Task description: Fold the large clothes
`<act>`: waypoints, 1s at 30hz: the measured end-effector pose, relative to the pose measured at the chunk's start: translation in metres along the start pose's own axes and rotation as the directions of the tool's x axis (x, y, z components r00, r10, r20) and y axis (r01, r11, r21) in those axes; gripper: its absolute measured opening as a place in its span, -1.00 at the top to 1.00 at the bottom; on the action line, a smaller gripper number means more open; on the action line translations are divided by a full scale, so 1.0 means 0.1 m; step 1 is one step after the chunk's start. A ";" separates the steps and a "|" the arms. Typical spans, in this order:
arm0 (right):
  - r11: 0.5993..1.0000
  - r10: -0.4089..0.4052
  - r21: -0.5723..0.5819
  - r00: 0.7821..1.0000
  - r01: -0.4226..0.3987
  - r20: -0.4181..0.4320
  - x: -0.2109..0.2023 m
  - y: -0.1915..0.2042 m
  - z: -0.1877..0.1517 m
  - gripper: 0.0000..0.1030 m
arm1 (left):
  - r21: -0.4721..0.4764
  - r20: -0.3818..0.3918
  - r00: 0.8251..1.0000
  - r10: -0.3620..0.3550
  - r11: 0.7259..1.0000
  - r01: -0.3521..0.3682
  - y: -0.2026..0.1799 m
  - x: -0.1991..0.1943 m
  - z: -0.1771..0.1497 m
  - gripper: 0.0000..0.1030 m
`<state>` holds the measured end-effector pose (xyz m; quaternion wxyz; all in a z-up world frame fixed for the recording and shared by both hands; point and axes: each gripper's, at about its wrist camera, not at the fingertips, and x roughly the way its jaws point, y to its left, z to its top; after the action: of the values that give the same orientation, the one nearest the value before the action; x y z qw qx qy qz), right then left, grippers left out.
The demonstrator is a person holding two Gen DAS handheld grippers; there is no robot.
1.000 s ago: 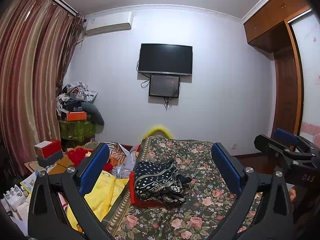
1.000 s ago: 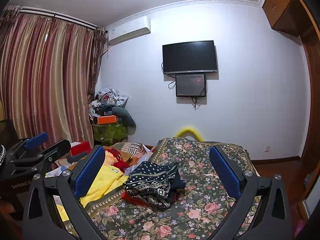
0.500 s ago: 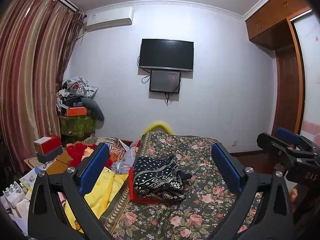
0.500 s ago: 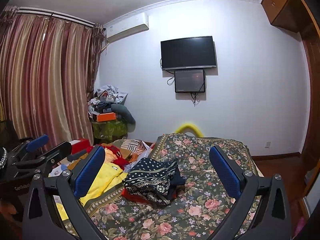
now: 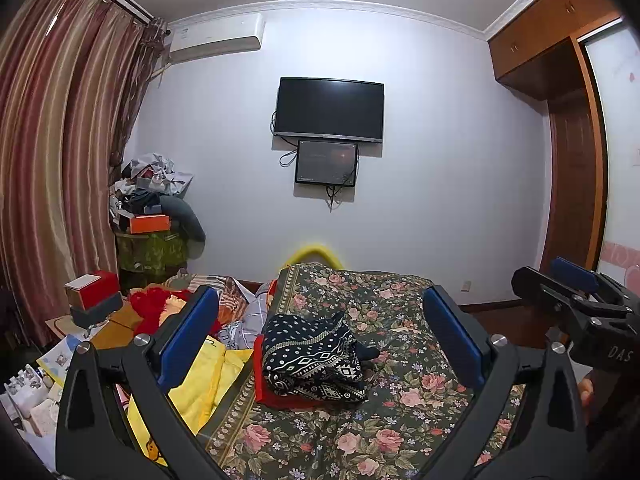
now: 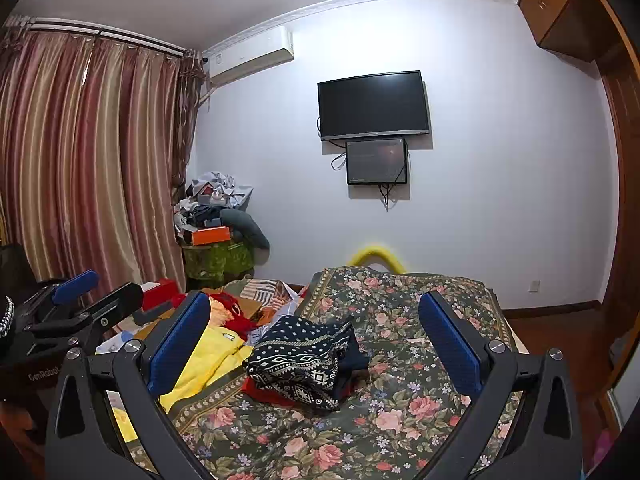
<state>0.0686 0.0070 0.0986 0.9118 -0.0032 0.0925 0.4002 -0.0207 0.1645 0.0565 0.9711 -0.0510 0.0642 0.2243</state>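
A yellow cloth is seen draped along the left edge of the floral-covered bed. The left gripper is held above the bed's near end, jaws spread wide and empty. A folded navy patterned garment is laid near the left edge on a red one. The right gripper is likewise spread, holding nothing.

Open floral bedspread lies ahead with bare room right of a folded patterned garment. Heaped clothes and boxes crowd the left side; the gap there seems narrow.
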 end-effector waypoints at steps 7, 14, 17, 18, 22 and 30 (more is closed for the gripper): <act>1.000 -0.006 0.004 1.000 0.006 0.000 0.00 -0.02 -0.01 -1.00 | 0.008 -0.006 0.999 -0.039 0.999 0.039 -0.04 0.01 0.01 -0.99; 1.000 -0.022 0.014 1.000 0.022 0.003 0.00 -0.06 -0.01 -1.00 | -0.007 -0.016 0.999 -0.040 0.999 0.040 -0.04 0.04 0.01 -0.99; 1.000 -0.023 0.022 1.000 0.023 0.000 0.00 -0.07 -0.02 -1.00 | -0.014 -0.017 0.999 -0.029 0.999 0.029 -0.03 0.05 0.01 -0.99; 0.999 -0.023 0.024 1.000 0.023 -0.001 0.00 -0.08 -0.02 -1.00 | -0.012 -0.016 1.000 -0.027 1.000 0.027 -0.04 0.05 0.01 -0.99; 0.999 -0.025 0.024 1.000 0.025 -0.005 0.01 -0.08 -0.02 -1.00 | 0.009 -0.020 0.999 -0.045 0.999 0.045 -0.07 0.04 -0.01 -0.99; 0.999 -0.030 0.017 1.000 0.031 -0.008 0.03 -0.05 -0.02 -1.00 | 0.047 -0.015 0.998 -0.060 0.997 0.060 -0.17 0.04 -0.03 -0.99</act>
<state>0.0733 0.0056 0.0958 0.9174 0.0015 0.0994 0.3854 -0.0097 0.1506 0.0546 0.9778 -0.0313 0.0746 0.1931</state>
